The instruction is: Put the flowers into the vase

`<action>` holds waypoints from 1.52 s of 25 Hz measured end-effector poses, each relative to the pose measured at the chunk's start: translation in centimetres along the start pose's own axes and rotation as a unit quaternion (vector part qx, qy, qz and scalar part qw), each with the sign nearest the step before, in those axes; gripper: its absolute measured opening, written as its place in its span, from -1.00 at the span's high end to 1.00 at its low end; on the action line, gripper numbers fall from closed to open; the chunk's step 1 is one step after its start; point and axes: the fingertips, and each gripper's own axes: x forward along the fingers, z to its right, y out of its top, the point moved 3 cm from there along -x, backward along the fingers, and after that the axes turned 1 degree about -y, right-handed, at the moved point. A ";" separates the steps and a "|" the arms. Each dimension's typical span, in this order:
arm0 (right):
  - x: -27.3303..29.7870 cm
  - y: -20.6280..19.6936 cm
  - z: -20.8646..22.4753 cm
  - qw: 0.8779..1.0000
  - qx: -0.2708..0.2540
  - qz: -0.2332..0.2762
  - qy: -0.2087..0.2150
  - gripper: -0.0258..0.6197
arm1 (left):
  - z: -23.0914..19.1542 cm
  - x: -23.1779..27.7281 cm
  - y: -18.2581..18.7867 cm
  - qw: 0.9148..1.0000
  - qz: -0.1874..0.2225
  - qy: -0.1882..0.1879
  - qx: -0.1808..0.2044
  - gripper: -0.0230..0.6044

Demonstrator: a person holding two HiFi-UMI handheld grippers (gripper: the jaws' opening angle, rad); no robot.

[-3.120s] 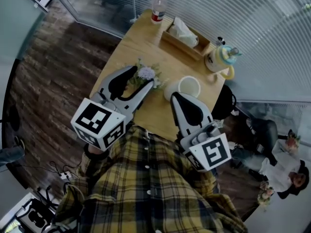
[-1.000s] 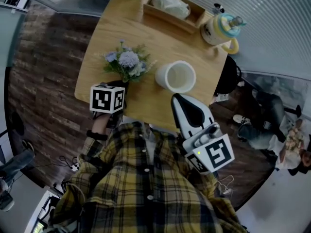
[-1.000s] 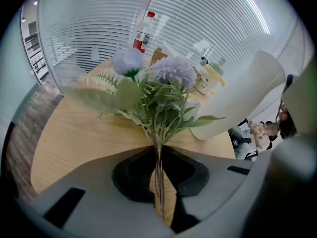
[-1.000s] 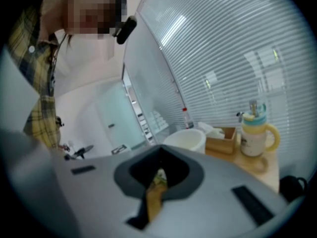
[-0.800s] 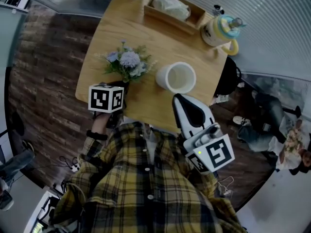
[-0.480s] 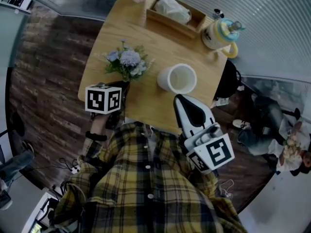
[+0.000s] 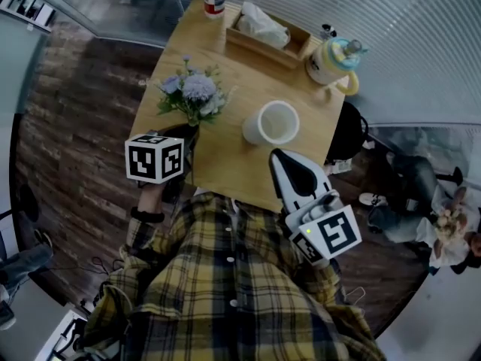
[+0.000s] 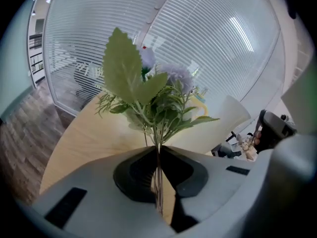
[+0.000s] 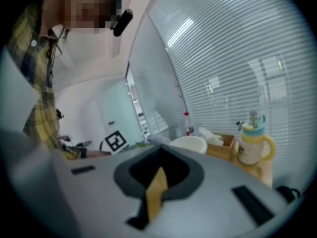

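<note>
Over the table (image 7: pixel 225 153), left of the vase (image 7: pixel 276 122), the left gripper (image 8: pixel 157 155), jaws just closed on the stems, appears to be lifting the flowers (image 8: pixel 148 93), long axis tilted, blooms up and away; next, swing stems-down over the vase; the right gripper (image 9: pixel 157 158) is closed, empty.
</note>
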 end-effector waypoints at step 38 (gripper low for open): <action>-5.0 1.5 3.1 0.995 -0.011 0.049 -0.086 0.88 | 25.4 -13.2 19.0 0.880 0.337 -0.196 0.272 0.82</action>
